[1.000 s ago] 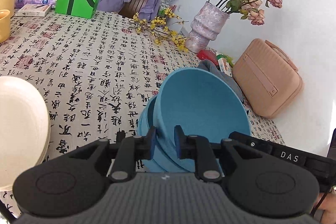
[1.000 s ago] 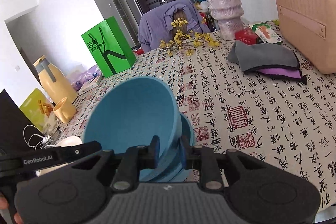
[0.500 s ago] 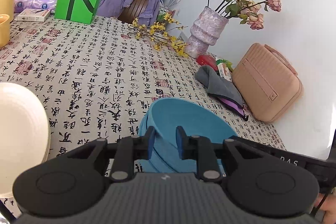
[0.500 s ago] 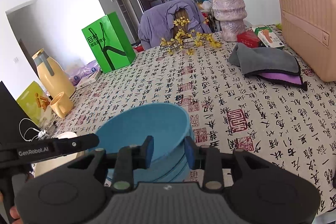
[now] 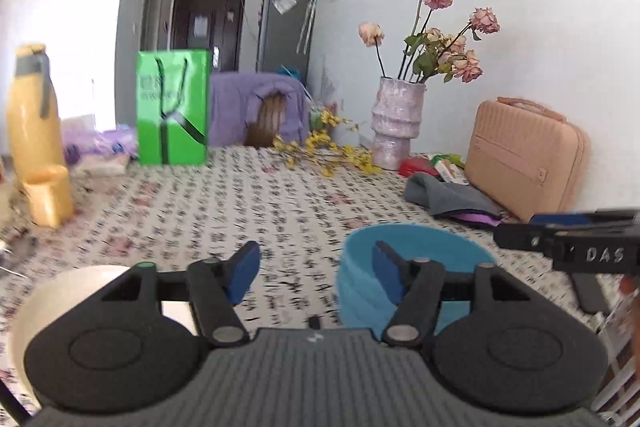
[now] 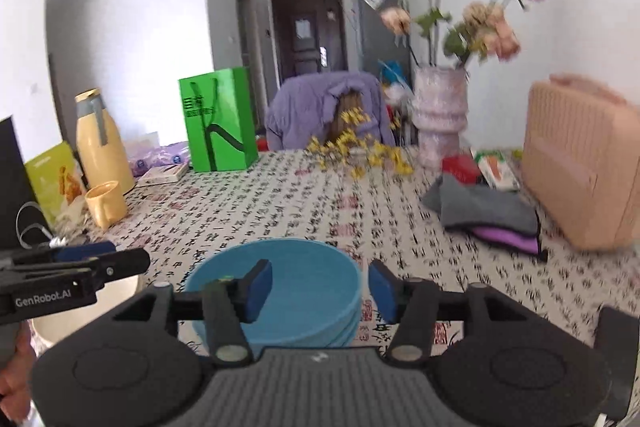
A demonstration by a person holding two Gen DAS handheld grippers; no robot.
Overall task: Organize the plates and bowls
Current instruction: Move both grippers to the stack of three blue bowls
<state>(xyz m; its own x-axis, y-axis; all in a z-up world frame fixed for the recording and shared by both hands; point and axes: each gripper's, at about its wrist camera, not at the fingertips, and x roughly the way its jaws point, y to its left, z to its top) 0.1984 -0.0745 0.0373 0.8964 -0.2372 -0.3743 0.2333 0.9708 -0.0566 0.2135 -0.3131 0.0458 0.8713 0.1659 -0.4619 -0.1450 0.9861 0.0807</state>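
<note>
On the calligraphy tablecloth (image 6: 288,203) sits one stack of blue bowls (image 6: 288,291), top one nested flat now instead of tilted up like a second ago. One cream bowl (image 5: 76,291) sits left of it. Both the left gripper (image 5: 316,273) and right gripper (image 6: 320,287) just opened wide, holding nothing.

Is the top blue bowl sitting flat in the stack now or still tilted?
Flat. The top blue bowl rests nested in the blue stack, rim about level, and neither gripper's pads touch it; both jaws have just been opening.
</note>
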